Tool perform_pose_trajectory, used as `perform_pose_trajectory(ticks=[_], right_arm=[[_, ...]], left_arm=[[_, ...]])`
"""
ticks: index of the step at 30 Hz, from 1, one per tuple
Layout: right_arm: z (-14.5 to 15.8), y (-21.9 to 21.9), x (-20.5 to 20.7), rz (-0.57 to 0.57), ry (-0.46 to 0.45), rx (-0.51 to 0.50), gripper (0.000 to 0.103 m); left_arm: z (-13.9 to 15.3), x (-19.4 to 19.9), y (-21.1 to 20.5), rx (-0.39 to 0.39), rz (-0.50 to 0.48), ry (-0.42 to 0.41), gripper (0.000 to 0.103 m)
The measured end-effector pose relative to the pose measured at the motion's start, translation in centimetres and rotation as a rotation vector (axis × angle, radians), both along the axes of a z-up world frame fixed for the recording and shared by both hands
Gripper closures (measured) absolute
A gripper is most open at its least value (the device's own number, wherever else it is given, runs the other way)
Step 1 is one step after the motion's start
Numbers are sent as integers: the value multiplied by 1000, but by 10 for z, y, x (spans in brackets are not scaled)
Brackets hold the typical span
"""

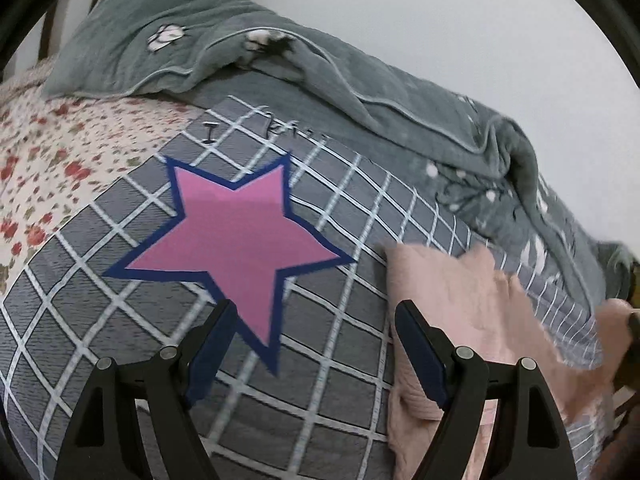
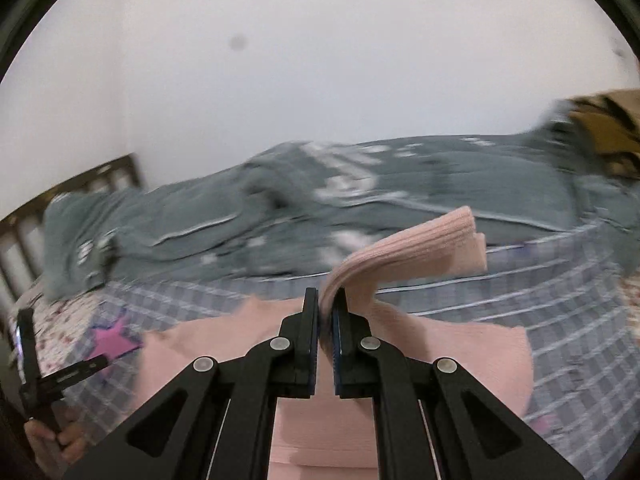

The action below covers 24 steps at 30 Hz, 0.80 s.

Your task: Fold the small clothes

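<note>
Between right hand-held gripper pads, clamped: pink garment; left hand-held gripper wide open, empty.

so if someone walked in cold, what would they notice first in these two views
Probably the big pink star with a dark blue border, printed on the grey checked bedsheet right ahead of the open left tool. Next, the ribbed pale pink garment: the right tool is shut on a fold of it and holds it above the bed. Behind both, a rumpled grey-green quilt lies along the white wall.
</note>
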State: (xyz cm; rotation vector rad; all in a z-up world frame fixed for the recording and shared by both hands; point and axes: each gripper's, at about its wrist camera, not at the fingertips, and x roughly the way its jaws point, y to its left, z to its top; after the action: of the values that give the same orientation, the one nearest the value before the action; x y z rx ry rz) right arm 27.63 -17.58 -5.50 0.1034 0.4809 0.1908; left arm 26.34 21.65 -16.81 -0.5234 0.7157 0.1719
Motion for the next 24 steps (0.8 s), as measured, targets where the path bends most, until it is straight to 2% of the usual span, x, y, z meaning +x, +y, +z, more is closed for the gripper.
perform_pose_trajectory(ticks=[5,8,10,12,16,20,24], right_arm=[[-35,104,9,162,94,-33,97],[-66,139,15,221,199,-62,96],[-89,153,20,255,280,-86,91],[-102,154,23,270,323,-99,84],[-93,125,12,221,274,-90,65],[-78,83,3,144,225,-101,62],[-70,34,-2,77,204,-122,61]], left_arm=[[0,-2,12,-21,11,-8,23],[-2,-2,19,-36,11,-7,23],[-4,-1,23,-56,5,-5,23],[-4,-1,23,-61,-7,-6,23],[-3,0,16,-38,-53,-10,23],[0,3,1,-23,-112,-28,23],[1,7,-16,-69,-190,-47,23]])
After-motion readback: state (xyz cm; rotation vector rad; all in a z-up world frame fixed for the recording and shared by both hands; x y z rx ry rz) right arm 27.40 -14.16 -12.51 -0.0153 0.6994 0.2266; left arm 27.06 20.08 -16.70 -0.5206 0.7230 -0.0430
